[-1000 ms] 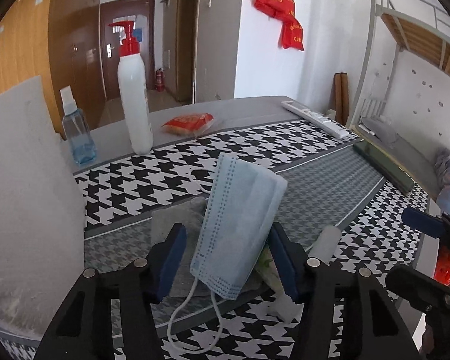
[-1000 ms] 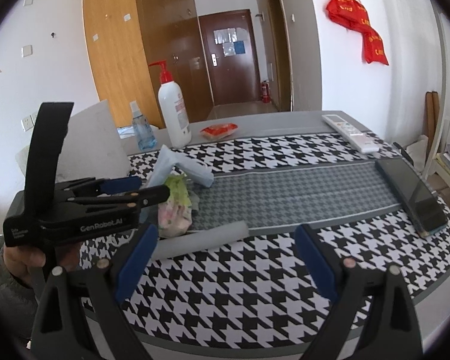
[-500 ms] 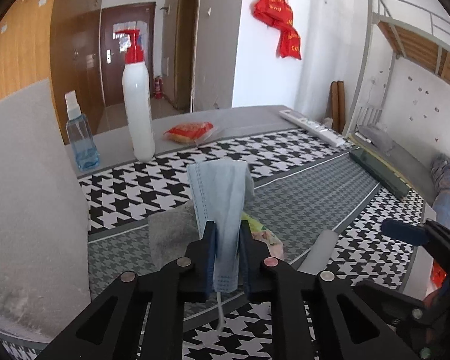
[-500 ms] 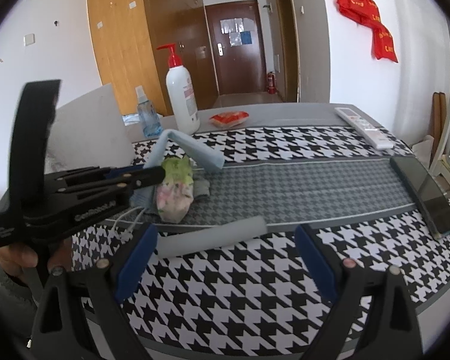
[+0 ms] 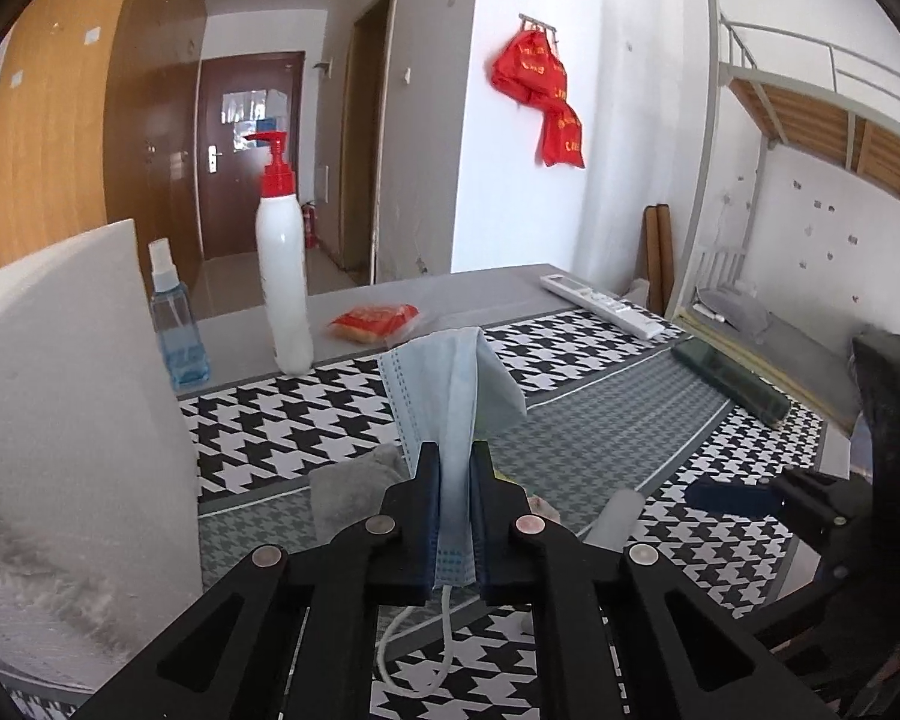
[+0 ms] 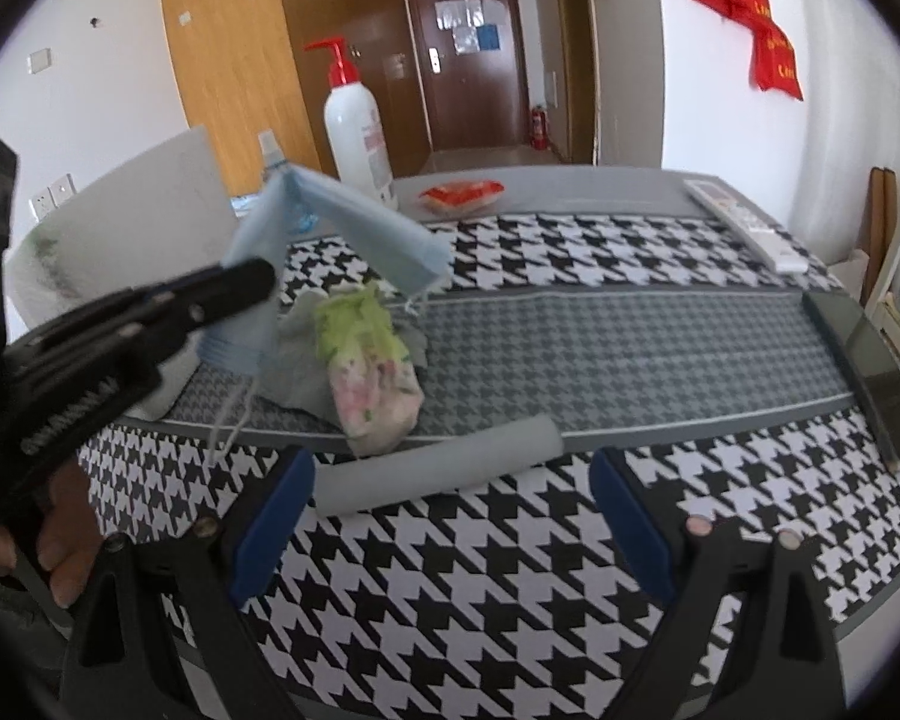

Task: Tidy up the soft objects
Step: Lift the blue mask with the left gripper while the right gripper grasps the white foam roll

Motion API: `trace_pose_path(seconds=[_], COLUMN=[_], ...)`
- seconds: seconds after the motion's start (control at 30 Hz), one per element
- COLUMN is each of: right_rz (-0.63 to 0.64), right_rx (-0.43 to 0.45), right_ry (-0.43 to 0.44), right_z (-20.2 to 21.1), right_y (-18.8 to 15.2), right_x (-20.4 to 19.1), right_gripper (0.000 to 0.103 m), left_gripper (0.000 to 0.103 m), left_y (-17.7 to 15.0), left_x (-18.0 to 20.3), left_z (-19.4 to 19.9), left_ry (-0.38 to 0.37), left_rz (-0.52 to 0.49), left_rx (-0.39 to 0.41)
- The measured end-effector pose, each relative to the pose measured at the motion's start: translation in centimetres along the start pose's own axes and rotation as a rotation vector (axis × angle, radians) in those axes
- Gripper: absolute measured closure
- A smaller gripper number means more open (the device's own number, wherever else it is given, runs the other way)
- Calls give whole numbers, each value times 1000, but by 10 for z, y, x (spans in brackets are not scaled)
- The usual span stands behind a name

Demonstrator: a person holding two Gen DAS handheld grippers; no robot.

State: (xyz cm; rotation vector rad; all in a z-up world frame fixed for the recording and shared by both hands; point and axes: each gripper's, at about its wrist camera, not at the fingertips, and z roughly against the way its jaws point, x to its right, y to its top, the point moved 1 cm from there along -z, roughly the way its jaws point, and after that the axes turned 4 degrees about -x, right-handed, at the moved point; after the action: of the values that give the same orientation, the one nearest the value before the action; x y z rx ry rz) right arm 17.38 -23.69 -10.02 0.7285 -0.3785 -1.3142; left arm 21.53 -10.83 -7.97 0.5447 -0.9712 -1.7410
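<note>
My left gripper [image 5: 455,468] is shut on a light blue face mask [image 5: 450,384] and holds it above the table, its ear loops hanging below. In the right wrist view the mask [image 6: 354,222] hangs folded over the left gripper [image 6: 252,276]. Under it lie a grey cloth [image 6: 306,372] and a floral tissue pack [image 6: 372,378]. A grey foam roll [image 6: 438,471] lies in front of them. My right gripper [image 6: 450,516] is open and empty, just before the roll.
A white foam board [image 5: 60,420] stands at the left. A pump bottle [image 5: 282,276], a blue spray bottle [image 5: 174,330], a red snack pack [image 5: 375,321] and a remote [image 5: 600,300] sit at the back. A dark phone [image 6: 870,372] lies at the right.
My left gripper closed on the face mask and lifted it off the pile. My right gripper moved closer to the foam roll.
</note>
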Motion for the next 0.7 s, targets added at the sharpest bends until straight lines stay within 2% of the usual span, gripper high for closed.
trace_pose_path(seconds=[0.2, 0.3, 0.47, 0.63, 0.7], right_rz=[-33, -49, -62, -41, -44], right_rx=[-42, -64, -92, -95, -93], right_ry=[10, 10, -31, -100, -116], right_z=[-6, -10, -21, -29, -29], right_y=[-2, -2, -2, 1, 1], right_x=[-5, -10, -17, -30, -31], right_gripper=[9, 16, 26, 29, 33], left_gripper=[93, 93, 93, 93, 93], left_y=[1, 1, 1, 2, 2], left_x=[-4, -4, -3, -4, -4], left_z=[2, 5, 9, 9, 10], left_ry=[5, 5, 2, -7, -4], left_rz=[20, 21, 11, 22, 21], left_rx=[5, 15, 29, 27, 31])
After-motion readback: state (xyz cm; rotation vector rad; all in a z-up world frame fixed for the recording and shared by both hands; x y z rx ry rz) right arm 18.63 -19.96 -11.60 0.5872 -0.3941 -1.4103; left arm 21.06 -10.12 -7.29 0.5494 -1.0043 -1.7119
